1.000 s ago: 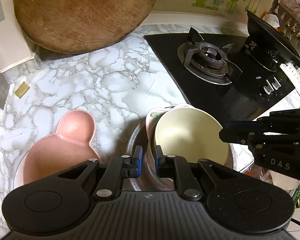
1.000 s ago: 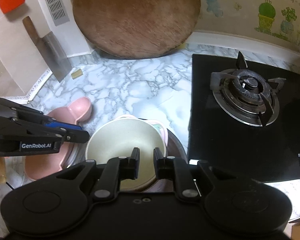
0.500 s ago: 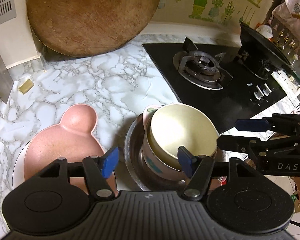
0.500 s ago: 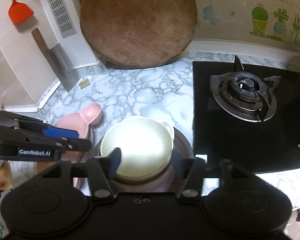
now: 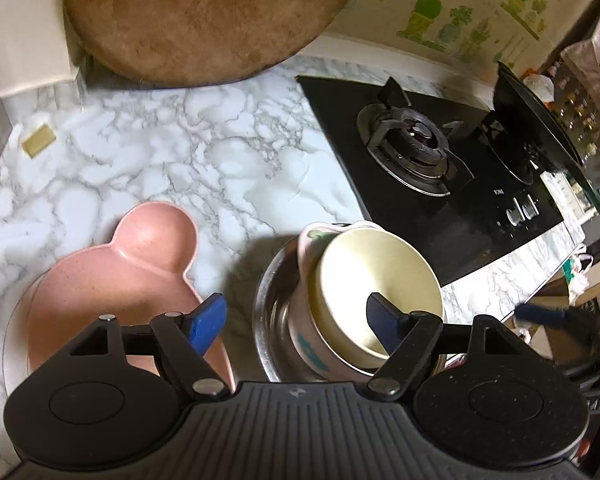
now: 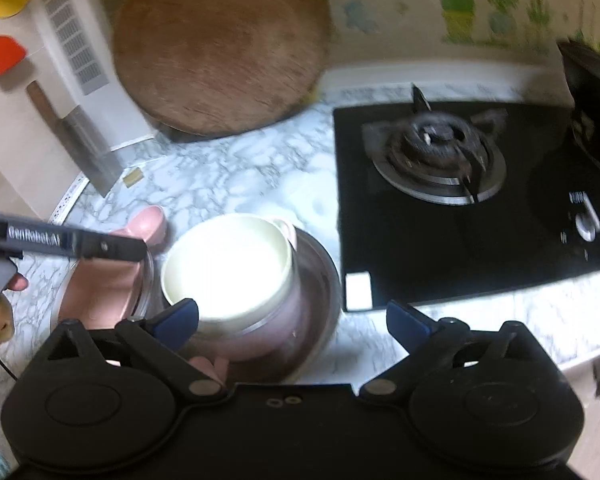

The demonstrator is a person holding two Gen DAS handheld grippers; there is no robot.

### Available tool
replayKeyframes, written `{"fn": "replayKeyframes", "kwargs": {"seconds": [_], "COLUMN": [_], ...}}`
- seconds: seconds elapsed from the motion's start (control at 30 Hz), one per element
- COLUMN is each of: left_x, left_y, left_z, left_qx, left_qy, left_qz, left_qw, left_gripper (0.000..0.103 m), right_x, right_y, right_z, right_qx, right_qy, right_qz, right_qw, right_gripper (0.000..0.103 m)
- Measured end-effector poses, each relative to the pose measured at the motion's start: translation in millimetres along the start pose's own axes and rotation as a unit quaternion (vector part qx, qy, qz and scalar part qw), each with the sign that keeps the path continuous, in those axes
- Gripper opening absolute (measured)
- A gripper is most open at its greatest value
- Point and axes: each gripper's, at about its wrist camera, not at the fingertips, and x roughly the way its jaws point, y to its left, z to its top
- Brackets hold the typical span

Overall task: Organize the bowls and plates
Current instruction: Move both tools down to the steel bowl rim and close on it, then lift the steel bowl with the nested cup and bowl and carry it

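Both grippers had let go of the cream bowl (image 5: pixel 374 280) and their jaws had just been opening: left gripper (image 5: pixel 296 316) and right gripper (image 6: pixel 292 322) stood wide, empty. The bowl sat nested in the steel basin (image 5: pixel 270 300), lower centre, beside the pink plate (image 5: pixel 112 280).

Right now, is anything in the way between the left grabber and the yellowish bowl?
No. The left gripper, jaws just opened and empty, sits right by the cream bowl, which is nested in the pink bowl inside the steel bowl.

We look steeply down along each gripper's fingers, close above the marble counter (image 5: pixel 204 168). Our left view comes from the left, our right view from the right; both share the stacked bowls (image 5: pixel 374 284) and stove (image 6: pixel 440 160).
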Motion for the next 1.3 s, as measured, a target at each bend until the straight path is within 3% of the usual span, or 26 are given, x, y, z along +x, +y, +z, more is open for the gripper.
{"fn": "replayKeyframes", "kwargs": {"seconds": [0.37,0.53,0.67,0.83,1.1,1.3], "left_x": [26.8,25.4,24.1,40.6,52.9,53.8], "left_y": [10.7,6.4,5.1,8.5,4.0,3.2], "left_z": [12.3,20.0,25.4,30.3,25.9,25.2], "left_qx": [0.063,0.125,0.184,0.19,0.195,0.183], "left_qy": [0.033,0.028,0.028,0.052,0.069,0.077], "left_qz": [0.011,0.019,0.029,0.02,0.004,0.0], "left_qw": [0.9974,0.9916,0.9821,0.9803,0.9783,0.9801], "left_gripper": [0.077,0.077,0.076,0.075,0.052,0.043], "right_x": [12.9,16.5,16.0,19.6,30.8,49.5], "right_y": [-21.2,-25.7,-26.4,-26.7,-30.6,-30.0], "right_z": [-22.6,-26.1,-28.1,-29.7,-26.9,-16.9], "right_qx": [0.065,0.081,0.083,0.082,0.087,0.092], "right_qy": [0.034,0.043,0.046,0.05,0.056,0.066], "right_qz": [0.006,0.016,0.024,0.022,0.015,0.015], "right_qw": [0.997,0.996,0.995,0.995,0.995,0.993], "right_gripper": [0.097,0.094,0.093,0.092,0.081,0.066]}}
